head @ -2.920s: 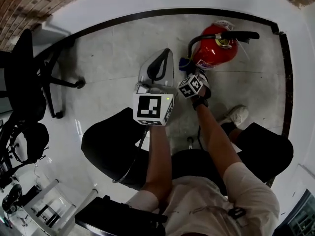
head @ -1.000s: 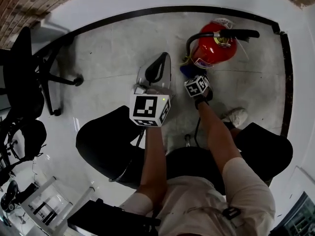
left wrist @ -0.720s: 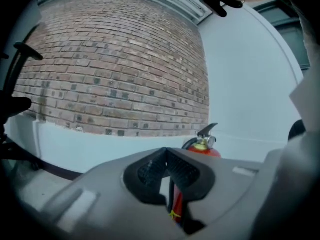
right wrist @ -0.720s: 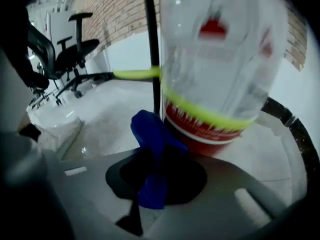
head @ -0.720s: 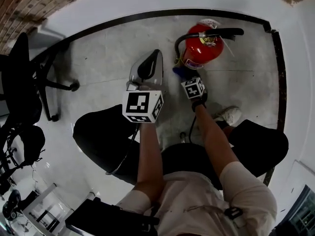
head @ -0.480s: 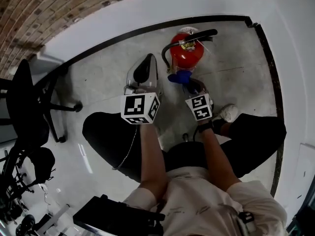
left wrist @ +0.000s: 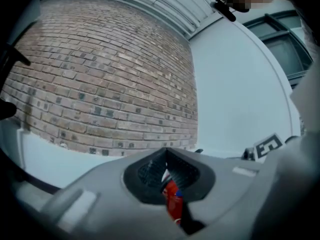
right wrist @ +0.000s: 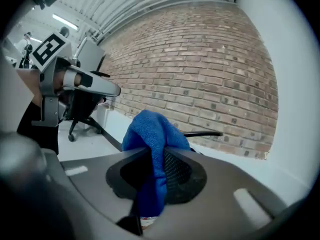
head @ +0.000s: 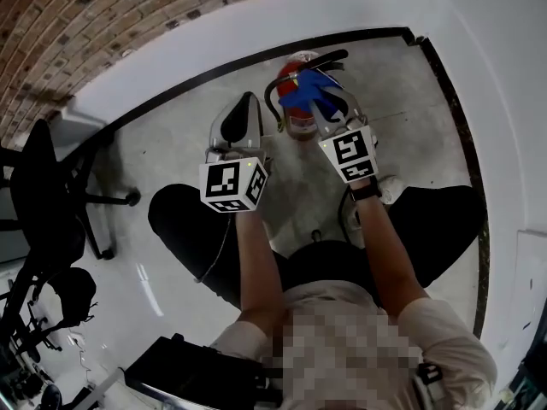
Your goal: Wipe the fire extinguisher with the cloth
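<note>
Blue cloth (right wrist: 150, 134) is clamped tight in my right gripper (right wrist: 156, 154), held over the top of the red fire extinguisher (head: 297, 125), which stands on the floor (head: 389, 101) in the corner. I can't tell if they touch. My left gripper (left wrist: 165, 154) is closed on nothing, just beside it. I judge wiping is only starting. Next, I'd press the cloth onto the cylinder and stroke downward.

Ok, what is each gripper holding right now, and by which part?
The right gripper pinches the blue cloth around its bunched middle, with a wad poking out past the jaws. The left gripper is shut on nothing.
</note>
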`<state>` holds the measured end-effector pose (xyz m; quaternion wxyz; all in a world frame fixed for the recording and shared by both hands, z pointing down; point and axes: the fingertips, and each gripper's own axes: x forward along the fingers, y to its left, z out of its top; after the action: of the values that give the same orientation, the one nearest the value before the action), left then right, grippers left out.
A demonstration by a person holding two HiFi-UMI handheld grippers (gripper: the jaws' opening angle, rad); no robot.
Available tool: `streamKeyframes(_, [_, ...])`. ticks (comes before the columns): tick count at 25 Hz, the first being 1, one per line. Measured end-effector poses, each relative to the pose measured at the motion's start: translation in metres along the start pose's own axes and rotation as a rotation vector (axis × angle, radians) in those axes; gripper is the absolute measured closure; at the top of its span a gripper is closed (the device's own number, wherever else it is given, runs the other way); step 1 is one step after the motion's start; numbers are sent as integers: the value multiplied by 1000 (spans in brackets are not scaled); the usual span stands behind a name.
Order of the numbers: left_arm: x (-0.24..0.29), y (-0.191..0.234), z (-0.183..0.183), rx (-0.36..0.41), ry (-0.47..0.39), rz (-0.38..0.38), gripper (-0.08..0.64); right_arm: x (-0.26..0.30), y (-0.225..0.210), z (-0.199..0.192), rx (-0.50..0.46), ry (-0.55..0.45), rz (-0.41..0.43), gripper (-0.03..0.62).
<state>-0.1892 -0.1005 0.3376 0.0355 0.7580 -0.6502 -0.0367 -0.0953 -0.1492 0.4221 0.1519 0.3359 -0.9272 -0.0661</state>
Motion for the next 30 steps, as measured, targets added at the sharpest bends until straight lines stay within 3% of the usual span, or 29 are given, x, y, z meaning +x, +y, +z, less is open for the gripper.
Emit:
streamKeyframes(2, [-2, 2, -1, 5, 5, 5, 558, -2, 12, -10, -34, -1, -5, 531])
streamKeyframes(5, [-6, 7, -6, 3, 17, 15, 558, -8, 33, -23, -249, 3, -41, 534])
streamKeyframes(7, [-8, 7, -12, -4, 29, 19, 558, -4, 51, -46, -350, 39, -11, 534])
streamKeyframes(13, [-7, -1, -34, -10, 79, 23, 558, 26, 79, -196, -331, 334, 139, 532])
streamKeyframes(20, [-5, 3, -61, -4, 149, 52, 558, 60, 122, -332, -415, 558, 385, 534])
streamKeyframes(24, [-2, 6, -76, -11, 182, 61, 558, 66, 128, -396, -406, 725, 470, 532])
streamKeyframes(27, [7, 11, -74, -3, 179, 50, 558, 67, 127, -403, -381, 743, 504, 532])
streamKeyframes(28, [11, 12, -69, 0, 170, 38, 558, 64, 126, -398, -328, 748, 487, 531])
streamKeyframes(30, [21, 13, -53, 5, 136, 17, 558, 54, 114, -371, -120, 728, 387, 531])
